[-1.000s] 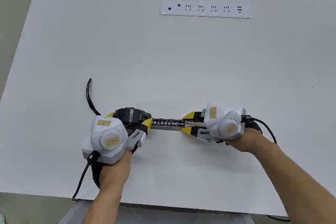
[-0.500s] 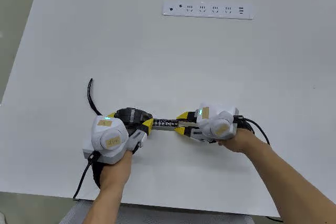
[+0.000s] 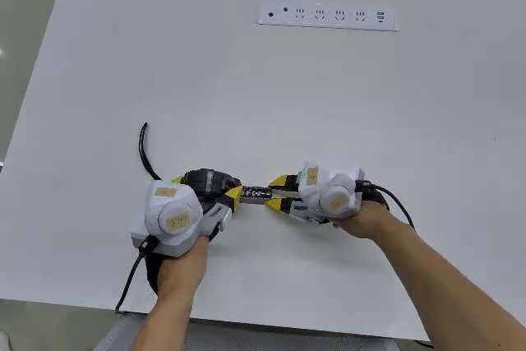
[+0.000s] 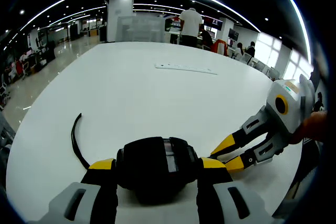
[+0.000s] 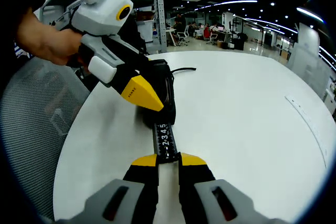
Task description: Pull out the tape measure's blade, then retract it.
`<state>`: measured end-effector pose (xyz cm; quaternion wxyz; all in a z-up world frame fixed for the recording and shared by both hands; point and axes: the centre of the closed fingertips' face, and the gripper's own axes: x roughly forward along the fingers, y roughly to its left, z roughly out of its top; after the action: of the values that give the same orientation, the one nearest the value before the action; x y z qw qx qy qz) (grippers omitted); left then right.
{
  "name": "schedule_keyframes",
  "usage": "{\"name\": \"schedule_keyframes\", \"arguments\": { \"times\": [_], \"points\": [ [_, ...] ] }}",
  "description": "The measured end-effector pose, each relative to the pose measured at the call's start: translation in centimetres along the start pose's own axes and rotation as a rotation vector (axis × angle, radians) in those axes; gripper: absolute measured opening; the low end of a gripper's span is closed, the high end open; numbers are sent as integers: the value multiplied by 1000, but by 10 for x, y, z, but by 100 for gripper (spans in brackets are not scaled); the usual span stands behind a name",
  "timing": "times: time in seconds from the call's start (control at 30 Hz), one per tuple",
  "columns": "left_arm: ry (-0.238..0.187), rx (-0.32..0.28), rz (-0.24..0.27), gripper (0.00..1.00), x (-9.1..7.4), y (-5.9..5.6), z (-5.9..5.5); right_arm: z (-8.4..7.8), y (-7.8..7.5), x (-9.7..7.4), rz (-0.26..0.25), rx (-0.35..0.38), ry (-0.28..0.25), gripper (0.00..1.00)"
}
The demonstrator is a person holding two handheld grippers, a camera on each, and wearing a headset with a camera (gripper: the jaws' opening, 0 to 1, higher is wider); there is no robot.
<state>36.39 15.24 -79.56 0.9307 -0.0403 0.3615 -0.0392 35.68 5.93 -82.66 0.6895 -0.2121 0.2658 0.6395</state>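
Observation:
The black tape measure case (image 3: 209,180) sits on the white table, held between the yellow-tipped jaws of my left gripper (image 3: 225,196), which is shut on it. In the left gripper view the case (image 4: 155,167) sits between the left gripper's (image 4: 157,165) fingers. A short length of black blade (image 3: 256,194) runs right from the case to my right gripper (image 3: 278,193), which is shut on the blade's end. In the right gripper view, the blade (image 5: 164,139) shows numerals 2 to 5 ahead of the right gripper (image 5: 168,160), with the case (image 5: 166,85) just beyond.
A white power strip (image 3: 327,16) lies at the far side of the white table (image 3: 370,104). The case's black strap (image 3: 144,150) curls left of it. The table's near edge runs just below the hands. People stand far behind in the left gripper view.
My right gripper has moved left toward the case, still holding the blade's end, so the exposed blade is shorter. The left gripper and case have stayed put.

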Motion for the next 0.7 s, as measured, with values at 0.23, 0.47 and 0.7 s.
{"name": "schedule_keyframes", "arguments": {
  "times": [0.23,0.47,0.7],
  "points": [
    [1,-2,-1,58,0,1,0,6,2,7,5,-1,-3,12],
    [3,-5,-3,58,-1,0,-1,10,3,11,8,-1,-5,12],
    [4,-8,-4,58,-1,0,-1,14,5,17,12,1,-10,12]
  ]
}}
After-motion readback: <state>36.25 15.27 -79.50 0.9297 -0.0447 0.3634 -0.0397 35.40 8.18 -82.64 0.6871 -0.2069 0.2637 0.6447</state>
